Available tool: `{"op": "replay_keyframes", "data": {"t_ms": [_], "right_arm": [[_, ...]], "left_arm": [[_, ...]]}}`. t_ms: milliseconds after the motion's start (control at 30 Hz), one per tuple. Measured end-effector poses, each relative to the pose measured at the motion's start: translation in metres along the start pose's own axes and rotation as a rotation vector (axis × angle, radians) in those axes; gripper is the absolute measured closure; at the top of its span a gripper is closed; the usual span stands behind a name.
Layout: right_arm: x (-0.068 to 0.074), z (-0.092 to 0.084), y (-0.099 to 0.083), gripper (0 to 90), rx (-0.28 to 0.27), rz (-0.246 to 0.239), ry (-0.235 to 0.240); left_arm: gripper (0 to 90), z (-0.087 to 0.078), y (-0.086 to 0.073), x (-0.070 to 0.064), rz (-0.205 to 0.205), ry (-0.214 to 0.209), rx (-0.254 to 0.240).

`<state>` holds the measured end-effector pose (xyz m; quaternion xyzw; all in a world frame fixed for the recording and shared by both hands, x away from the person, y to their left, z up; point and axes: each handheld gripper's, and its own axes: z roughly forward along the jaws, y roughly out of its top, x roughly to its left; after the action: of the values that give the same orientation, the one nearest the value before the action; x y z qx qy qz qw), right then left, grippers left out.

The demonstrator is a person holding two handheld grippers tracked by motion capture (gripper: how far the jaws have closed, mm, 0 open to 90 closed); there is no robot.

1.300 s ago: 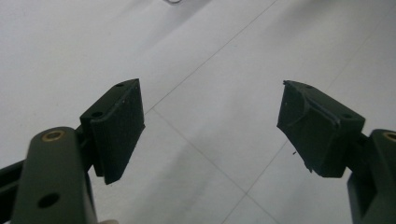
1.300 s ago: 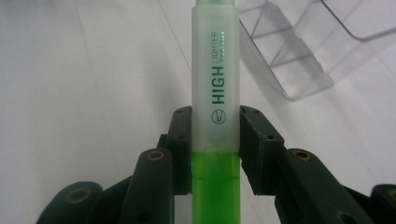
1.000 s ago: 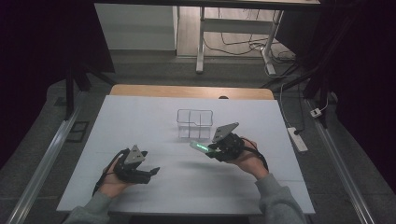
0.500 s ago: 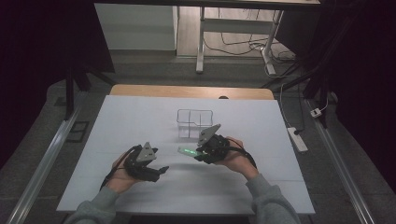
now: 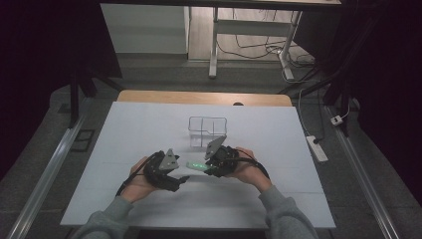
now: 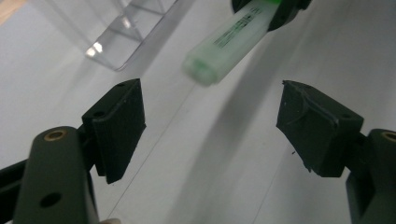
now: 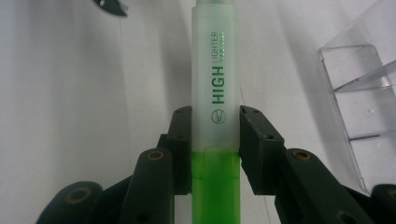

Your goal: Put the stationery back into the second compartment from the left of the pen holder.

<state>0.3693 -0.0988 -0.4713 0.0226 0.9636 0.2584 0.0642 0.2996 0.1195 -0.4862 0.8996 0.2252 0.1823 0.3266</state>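
A green highlighter (image 7: pixel 215 93) with a frosted cap is clamped between the jaws of my right gripper (image 7: pixel 215 126), its cap end pointing left toward my left gripper (image 5: pixel 183 178). In the high view the highlighter (image 5: pixel 196 165) hangs just above the white table (image 5: pixel 124 134), between both hands. My left gripper (image 6: pixel 210 121) stands open, its jaws wide apart, and the highlighter's cap (image 6: pixel 224 44) floats just beyond and between them, not touching. My right gripper (image 5: pixel 208 167) is held near the table's middle front.
A clear plastic organiser with compartments (image 5: pixel 207 130) stands just behind the hands, also seen as a clear box (image 7: pixel 364 107) and a clear box (image 6: pixel 126 32). A power strip (image 5: pixel 317 148) lies on the floor to the right.
Both hands have moved toward each other. The right gripper brought the highlighter leftward, and the left gripper slid right, so the cap now sits in front of its open jaws.
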Motion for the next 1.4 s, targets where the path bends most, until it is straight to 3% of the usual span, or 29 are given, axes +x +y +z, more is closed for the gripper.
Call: {"op": "replay_keyframes", "data": {"t_ms": [333,533,800,1000,1033,1067,1233,1333,1400], "right_arm": [[0.004,0.01,0.004,67.3,0.04,-0.054,0.05],[0.008,0.014,0.006,67.3,0.039,-0.087,0.083],[0.012,0.017,0.006,67.3,0.055,-0.122,0.13],[0.017,0.016,0.009,67.3,0.054,-0.142,0.162],[0.018,0.016,0.009,67.3,0.056,-0.155,0.162],[0.019,0.016,0.01,67.2,0.065,-0.16,0.164],[0.018,0.019,0.008,66.0,0.048,-0.173,0.186],[0.016,0.019,0.005,62.9,0.04,-0.123,0.183],[0.012,0.016,0.003,56.0,0.011,-0.097,0.153]], "left_arm": [[25.9,0.014,0.014,-0.005,0.081,-0.051,0.062],[30.1,0.023,0.017,-0.006,0.115,-0.107,0.102],[43.9,0.032,0.017,-0.011,0.174,-0.172,0.145],[59.0,0.035,0.017,-0.017,0.214,-0.174,0.168],[60.0,0.035,0.017,-0.016,0.237,-0.176,0.182],[60.9,0.036,0.016,-0.018,0.221,-0.186,0.172],[64.0,0.037,0.014,-0.019,0.235,-0.212,0.161],[64.6,0.037,0.013,-0.014,0.235,-0.225,0.15],[64.7,0.035,0.011,-0.012,0.2,-0.202,0.124]]}}
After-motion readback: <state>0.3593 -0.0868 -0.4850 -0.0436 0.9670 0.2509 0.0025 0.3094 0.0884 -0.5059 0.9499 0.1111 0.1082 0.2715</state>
